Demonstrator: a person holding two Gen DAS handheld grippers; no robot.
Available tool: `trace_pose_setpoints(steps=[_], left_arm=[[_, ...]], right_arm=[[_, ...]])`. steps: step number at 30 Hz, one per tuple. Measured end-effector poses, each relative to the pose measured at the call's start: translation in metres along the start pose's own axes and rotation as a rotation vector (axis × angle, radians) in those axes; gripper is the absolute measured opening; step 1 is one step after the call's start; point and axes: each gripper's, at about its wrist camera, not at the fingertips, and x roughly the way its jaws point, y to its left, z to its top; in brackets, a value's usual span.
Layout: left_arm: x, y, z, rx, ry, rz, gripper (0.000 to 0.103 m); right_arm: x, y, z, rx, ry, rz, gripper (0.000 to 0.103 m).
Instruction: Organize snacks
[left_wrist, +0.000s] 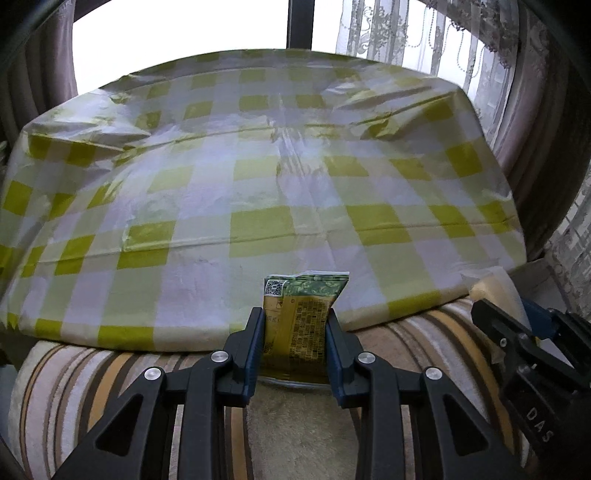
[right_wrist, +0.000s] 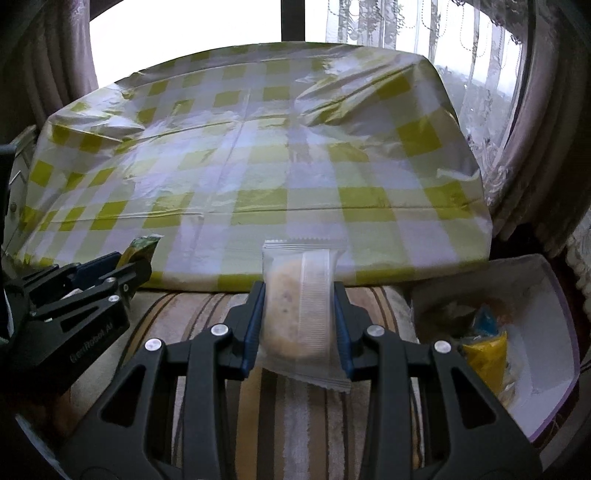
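Over the striped cushion (right_wrist: 288, 424), left gripper (left_wrist: 295, 332) clamps a green packet (left_wrist: 301, 314), right gripper (right_wrist: 299, 314) a clear one (right_wrist: 299, 306); bin (right_wrist: 546, 295) at four o'clock, so ease across level.

Tablecloth (left_wrist: 258, 177): yellow-green and white checks. Cushion (left_wrist: 92, 387): cream with brown and tan stripes. One snack packet (left_wrist: 295, 317) green and yellow; the other packet (right_wrist: 299, 310) translucent white. Bin (right_wrist: 546, 295): white.

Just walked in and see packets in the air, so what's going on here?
A person is sorting snacks with two handheld grippers. The left gripper is shut on a green and yellow snack packet; the right gripper is shut on a clear-wrapped pastry. Both are held above a striped cushion, in front of the checked tablecloth. A white bin to the right already holds snacks.
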Motion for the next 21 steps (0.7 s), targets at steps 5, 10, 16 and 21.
trace_pose_setpoints(steps=[5,10,16,21], left_arm=[[0.001,-0.002,-0.001,0.009,-0.005,0.016,0.031],[0.002,-0.002,-0.002,0.014,-0.004,0.021,0.031],[0.005,-0.003,-0.002,0.02,0.005,0.021,0.031],[0.005,-0.003,-0.001,0.021,0.008,0.021,0.031]], right_arm=[[0.004,0.004,-0.002,-0.018,0.008,-0.002,0.038],[0.01,0.001,-0.003,-0.005,0.031,0.012,0.038],[0.013,0.001,-0.003,-0.009,0.047,0.016,0.039],[0.014,0.001,-0.003,-0.009,0.05,0.016,0.039]])
